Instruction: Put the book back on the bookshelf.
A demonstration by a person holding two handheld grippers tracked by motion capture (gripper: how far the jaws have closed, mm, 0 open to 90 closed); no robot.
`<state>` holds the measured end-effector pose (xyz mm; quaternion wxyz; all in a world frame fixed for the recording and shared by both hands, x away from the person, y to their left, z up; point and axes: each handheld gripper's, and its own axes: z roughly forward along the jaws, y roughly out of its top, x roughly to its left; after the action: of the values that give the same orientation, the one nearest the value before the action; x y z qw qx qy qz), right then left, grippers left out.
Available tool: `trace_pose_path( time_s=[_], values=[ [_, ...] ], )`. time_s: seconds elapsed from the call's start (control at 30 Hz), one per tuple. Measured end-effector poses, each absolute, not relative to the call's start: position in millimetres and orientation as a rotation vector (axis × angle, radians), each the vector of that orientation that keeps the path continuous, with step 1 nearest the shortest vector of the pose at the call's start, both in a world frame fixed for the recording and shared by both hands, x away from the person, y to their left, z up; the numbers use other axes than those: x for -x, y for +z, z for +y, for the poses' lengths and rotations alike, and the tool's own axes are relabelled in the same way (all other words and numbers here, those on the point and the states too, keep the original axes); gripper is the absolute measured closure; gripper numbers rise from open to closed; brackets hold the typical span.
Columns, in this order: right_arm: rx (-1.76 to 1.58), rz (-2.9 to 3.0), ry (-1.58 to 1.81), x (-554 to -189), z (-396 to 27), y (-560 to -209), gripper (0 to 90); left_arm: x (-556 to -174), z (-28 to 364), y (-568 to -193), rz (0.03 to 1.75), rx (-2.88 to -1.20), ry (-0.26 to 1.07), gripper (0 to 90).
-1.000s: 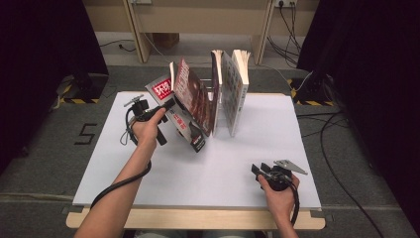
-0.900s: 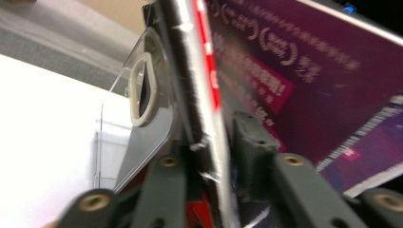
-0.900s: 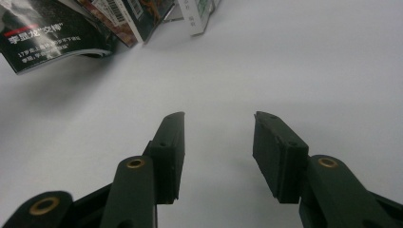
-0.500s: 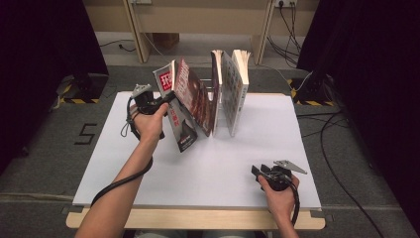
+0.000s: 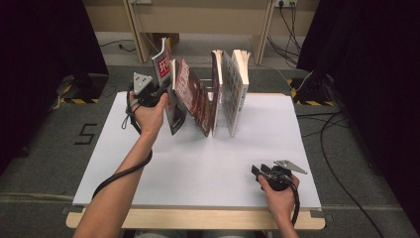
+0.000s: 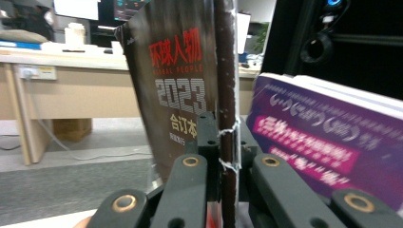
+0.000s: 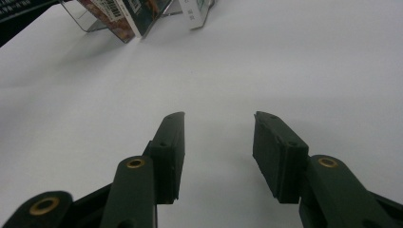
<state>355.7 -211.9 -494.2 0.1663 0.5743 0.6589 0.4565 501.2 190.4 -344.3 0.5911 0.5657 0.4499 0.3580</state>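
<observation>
Several books stand in a leaning row at the far middle of the white table (image 5: 198, 163). My left gripper (image 5: 165, 90) is shut on the edge of the leftmost one, a dark magazine (image 5: 162, 64) with red and white print. It holds the magazine up off the others. In the left gripper view the jaws (image 6: 224, 137) pinch the thin edge of the magazine (image 6: 180, 71), and a purple book (image 6: 323, 137) lies just to the right. My right gripper (image 5: 257, 171) rests near the table's front right, open (image 7: 218, 137), with bare tabletop between its fingers.
Right of the held magazine lean a red-brown book (image 5: 195, 96) and two upright white books (image 5: 233, 84). In the right gripper view the books' bottom ends (image 7: 123, 14) show far off. Cables and desk legs lie on the floor beyond the table.
The left gripper has risen and drawn back to the left with the magazine, which now stands more upright. The right hand has stayed still.
</observation>
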Motion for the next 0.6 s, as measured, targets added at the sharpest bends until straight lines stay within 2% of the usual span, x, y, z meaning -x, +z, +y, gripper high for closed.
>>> trace_pose_path(
  time_s=[0.13,0.4,0.6],
  values=[
    [-1.631,1.877,1.298,-356,-212,-495,55.3,-497,194,-371,1.071,-1.313,0.839,85.8],
    [-1.636,1.877,1.300,-355,-211,-495,55.2,-491,201,-379,1.108,-1.340,0.824,83.3],
    [-1.624,1.884,1.292,-356,-210,-494,55.2,-492,207,-385,1.164,-1.340,0.757,79.3]
  ],
)
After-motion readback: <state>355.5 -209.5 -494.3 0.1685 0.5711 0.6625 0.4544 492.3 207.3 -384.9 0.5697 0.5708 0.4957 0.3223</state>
